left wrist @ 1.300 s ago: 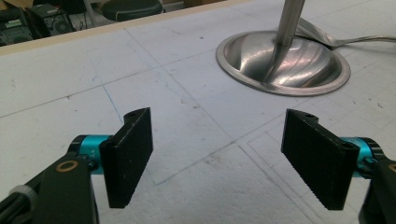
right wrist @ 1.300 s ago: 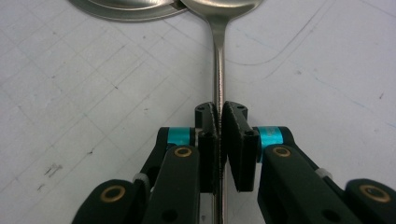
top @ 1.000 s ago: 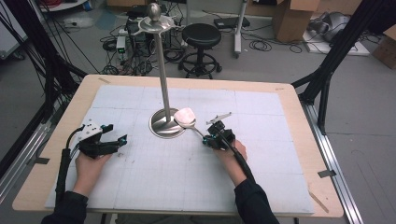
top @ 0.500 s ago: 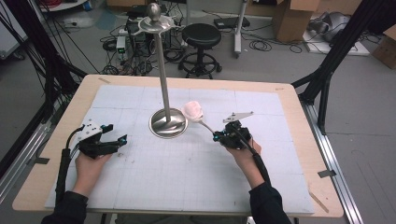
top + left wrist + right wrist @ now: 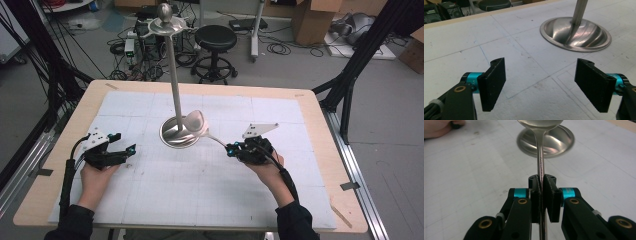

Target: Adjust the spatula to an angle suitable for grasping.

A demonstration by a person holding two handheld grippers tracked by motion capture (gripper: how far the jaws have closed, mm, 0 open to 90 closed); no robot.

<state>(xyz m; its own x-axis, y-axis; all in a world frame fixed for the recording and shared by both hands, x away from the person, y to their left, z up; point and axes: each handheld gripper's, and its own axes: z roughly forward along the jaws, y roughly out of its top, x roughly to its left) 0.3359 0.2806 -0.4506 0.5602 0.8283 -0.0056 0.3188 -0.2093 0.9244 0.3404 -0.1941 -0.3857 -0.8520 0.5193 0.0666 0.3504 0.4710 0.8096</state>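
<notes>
Spoon sits pinched in the right gripper, jaws pressed together on the handle; right gripper view shows the thin metal stem clamped between the two black pads, bowl pointing away toward the stand.

Stand as landmark: tall metal pole on a round dished base, knob and flat top piece at the upper end. Spoon bowl is right next to the pole on its right side, over the base's right edge, lifted off the sheet; can't tell if it touches the pole. Handle runs from there down and right to the right gripper, which is near the base on the right, held in the person's right hand.

Left gripper is left of the base, a bit nearer the person, apart from it. Jaws spread wide, nothing between them; left gripper view shows both pads open with bare white sheet in the gap and the base ahead, upper right. Left hand rests on the sheet.

White gridded sheet covers a wooden table. Black stool on the floor behind the stand, beyond the table's far edge.
</notes>
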